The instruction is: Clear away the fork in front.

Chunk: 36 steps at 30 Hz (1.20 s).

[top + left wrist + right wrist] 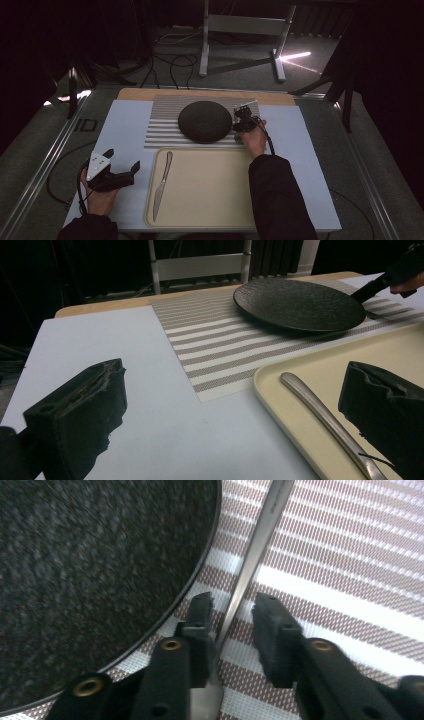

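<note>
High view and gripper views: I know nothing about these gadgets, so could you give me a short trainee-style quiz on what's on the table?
1. What lies between the jaws of the right gripper, over the striped placemat? A a metal utensil handle; B a cable; C a cup.
2. True or false: the knife lies on the striped placemat.
3. Which gripper is beside the tray, holding nothing?
Key: 1 A. 2 False, it lies on the tray. 3 The left gripper, jaws open.

Left gripper [121, 161] low, jaws wide apart, right gripper [231, 611] tipped downward — jaws narrowed, not touching
</note>
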{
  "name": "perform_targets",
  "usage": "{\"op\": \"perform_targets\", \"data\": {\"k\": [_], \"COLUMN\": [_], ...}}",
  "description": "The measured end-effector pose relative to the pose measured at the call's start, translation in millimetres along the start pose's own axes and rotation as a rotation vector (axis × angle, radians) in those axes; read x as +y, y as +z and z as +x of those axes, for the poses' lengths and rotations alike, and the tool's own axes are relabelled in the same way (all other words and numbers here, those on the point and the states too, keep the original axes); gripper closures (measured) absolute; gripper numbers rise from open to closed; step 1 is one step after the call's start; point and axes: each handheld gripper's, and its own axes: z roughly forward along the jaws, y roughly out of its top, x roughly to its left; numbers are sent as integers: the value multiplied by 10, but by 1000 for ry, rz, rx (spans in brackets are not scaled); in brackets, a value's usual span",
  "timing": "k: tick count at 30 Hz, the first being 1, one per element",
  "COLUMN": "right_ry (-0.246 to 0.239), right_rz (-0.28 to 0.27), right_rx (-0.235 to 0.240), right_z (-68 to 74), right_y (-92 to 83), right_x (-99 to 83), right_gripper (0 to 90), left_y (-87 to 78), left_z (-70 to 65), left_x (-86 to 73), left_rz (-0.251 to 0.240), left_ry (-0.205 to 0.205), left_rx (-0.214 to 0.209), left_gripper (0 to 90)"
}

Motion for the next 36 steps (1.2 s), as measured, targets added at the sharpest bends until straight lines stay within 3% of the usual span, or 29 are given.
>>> {"op": "perform_targets", "data": {"k": [2,4,12,14,22,28,36], "right_ry": [25,43,-33,-29,13,44,15], "right_rz": [0,4,47,38,-16,-30,-60], "right_rx": [-3,-8,-66,-70,-54,-37,-22], "right_z": [-24,-25,27,10,-103,-189,-165], "right_y": [-7,-13,-51,-89,-291,-348,-449], "right_x": [-9,-14,-2,-5,44,12,5], "right_gripper": [807,817,857,858,858,859,859], "left_y": [-3,-4,-2,8,18,20,24], "left_z": [3,1,-9,-1,-23,-20,-23], "left_x": [0,0,0,-4,0,-2,-3], "left_rz": [0,0,4,6,6,10,12], "left_ry": [-1,-1,4,-1,1,-1,0], "left_rx": [0,1,1,4,-1,2,2], "left_gripper": [1,1,1,1,1,1,1]}}
